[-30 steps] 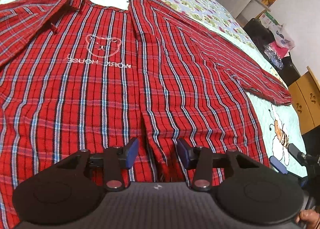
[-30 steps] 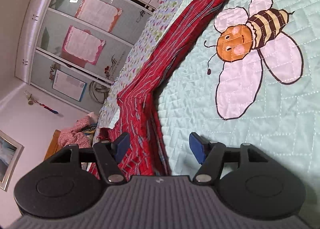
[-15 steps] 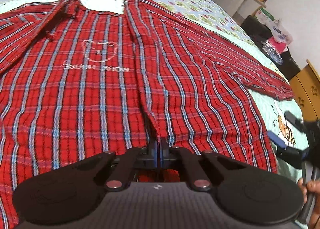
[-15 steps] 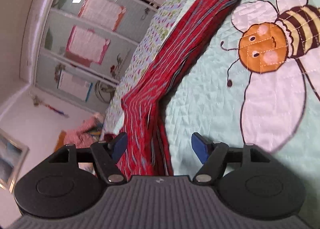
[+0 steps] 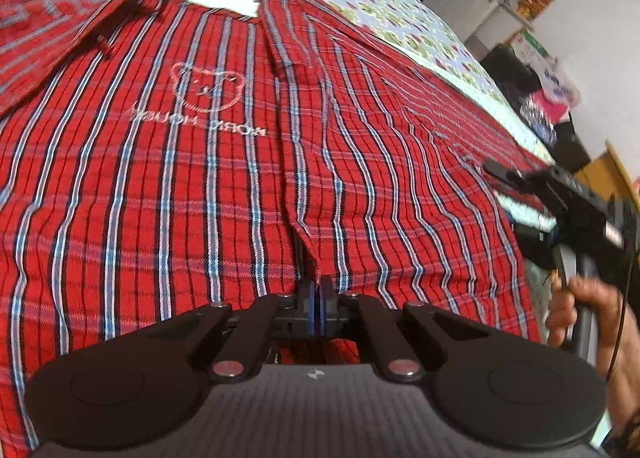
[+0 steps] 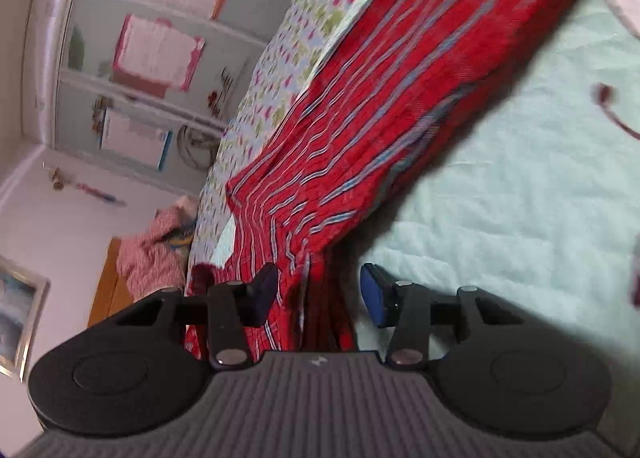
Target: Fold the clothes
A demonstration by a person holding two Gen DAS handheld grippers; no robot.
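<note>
**Red plaid shirt spread on the bed**

The shirt (image 5: 224, 178), striped red plaid with a bear logo, lies flat on the quilted bed (image 6: 520, 186). The left gripper (image 5: 316, 298) pinches its hem. The right gripper (image 6: 320, 290), jaws apart and just closing, straddles the shirt's side edge.

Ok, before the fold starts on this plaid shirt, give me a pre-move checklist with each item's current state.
1. Left gripper shut on the shirt hem at the front opening: ok.
2. Right gripper gripping the shirt's side edge: not ok; its jaws have just been closing, fabric lies between them, pads not yet pressing.
3. Shirt spread flat on the bed: ok, minor wrinkles.
4. Far sleeve laid out: cannot tell, cut off at the frame edge.
5. Right gripper steady: not ok, its view is motion-blurred.
</note>
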